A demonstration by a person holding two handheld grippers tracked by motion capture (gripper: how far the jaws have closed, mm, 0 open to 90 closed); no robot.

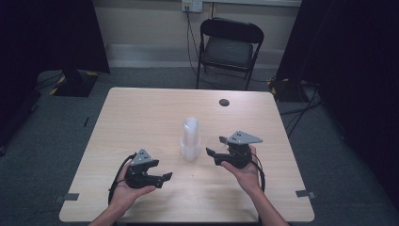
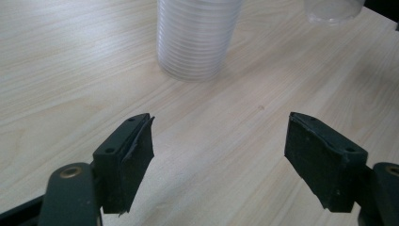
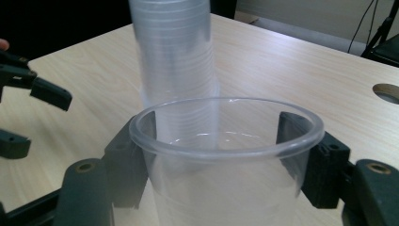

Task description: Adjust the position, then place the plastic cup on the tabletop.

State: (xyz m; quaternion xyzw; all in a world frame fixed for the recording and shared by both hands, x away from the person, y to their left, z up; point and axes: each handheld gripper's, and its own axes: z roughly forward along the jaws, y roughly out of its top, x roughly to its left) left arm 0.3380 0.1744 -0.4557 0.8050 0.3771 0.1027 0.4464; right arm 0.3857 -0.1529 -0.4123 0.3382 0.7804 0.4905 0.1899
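A tall stack of clear plastic cups (image 1: 190, 139) (image 2: 197, 37) (image 3: 174, 52) stands upside down near the middle of the light wooden table (image 1: 141, 117). My right gripper (image 1: 214, 147) (image 3: 216, 155) is to the right of the stack, shut on a single clear cup (image 3: 226, 136) whose open rim faces its camera. The base of that cup (image 2: 334, 9) shows at the top right of the left gripper view. My left gripper (image 1: 164, 180) (image 2: 221, 155) (image 3: 33, 120) hovers low over the table in front of the stack, open, with only bare wood between its pads.
A round cable hole (image 1: 224, 102) (image 3: 388, 92) lies in the table's far right part. A black folding chair (image 1: 228, 47) stands beyond the far edge, with cables on the floor. Dark curtains hang at both sides.
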